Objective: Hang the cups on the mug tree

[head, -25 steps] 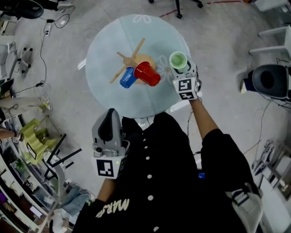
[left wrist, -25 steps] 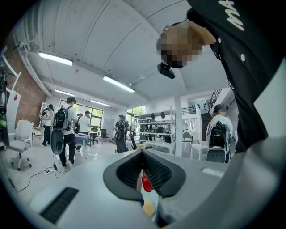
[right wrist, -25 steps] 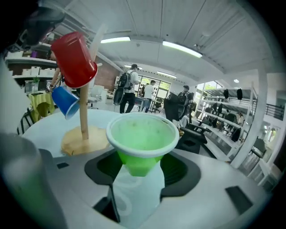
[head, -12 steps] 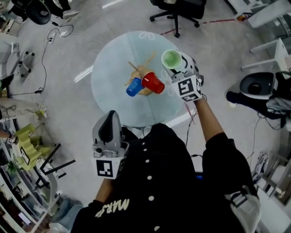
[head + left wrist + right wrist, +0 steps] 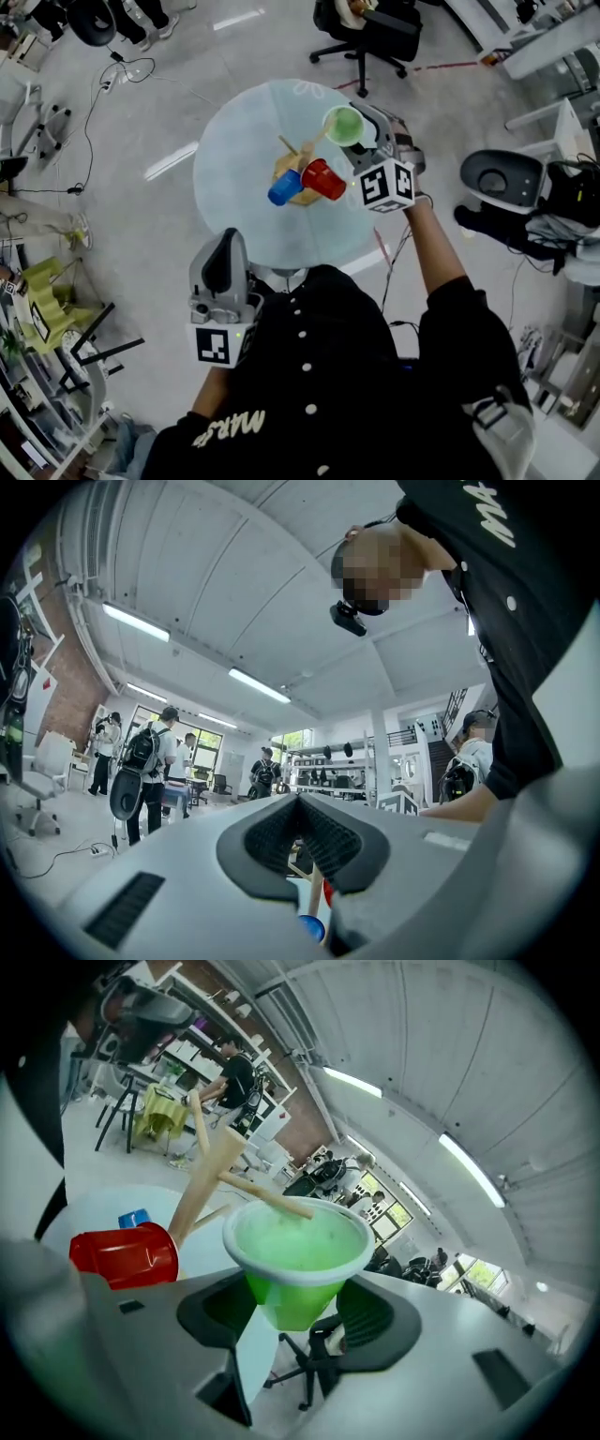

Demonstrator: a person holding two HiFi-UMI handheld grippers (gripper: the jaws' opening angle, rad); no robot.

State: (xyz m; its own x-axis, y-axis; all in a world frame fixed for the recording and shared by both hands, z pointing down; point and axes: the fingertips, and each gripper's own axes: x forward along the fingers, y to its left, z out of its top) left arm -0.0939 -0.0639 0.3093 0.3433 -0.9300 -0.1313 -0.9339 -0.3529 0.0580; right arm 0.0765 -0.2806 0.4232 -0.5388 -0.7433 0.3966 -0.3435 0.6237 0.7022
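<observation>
Black short-sleeved shirt (image 5: 352,375) — white buttons (image 5: 304,325), pale lettering (image 5: 230,427) below.

Your left claw (image 5: 300,803) pointed out across the room. Its two black pads (image 5: 272,841) met at the far tip, and nothing sat between them. Under the tip, through the little gap, you could see a wooden stick (image 5: 315,886), a blue cup (image 5: 311,926) low down, and a small bit of something red (image 5: 327,892) just beside the stick. Far off on the left stood people with backpacks (image 5: 150,761), near a white chair (image 5: 42,766). Shelves (image 5: 328,771) lined the back wall. Long lights (image 5: 262,684) ran along the ceiling. Your black shirt (image 5: 506,592) filled the top right corner, and your bare arm (image 5: 464,803) showed at the right.
</observation>
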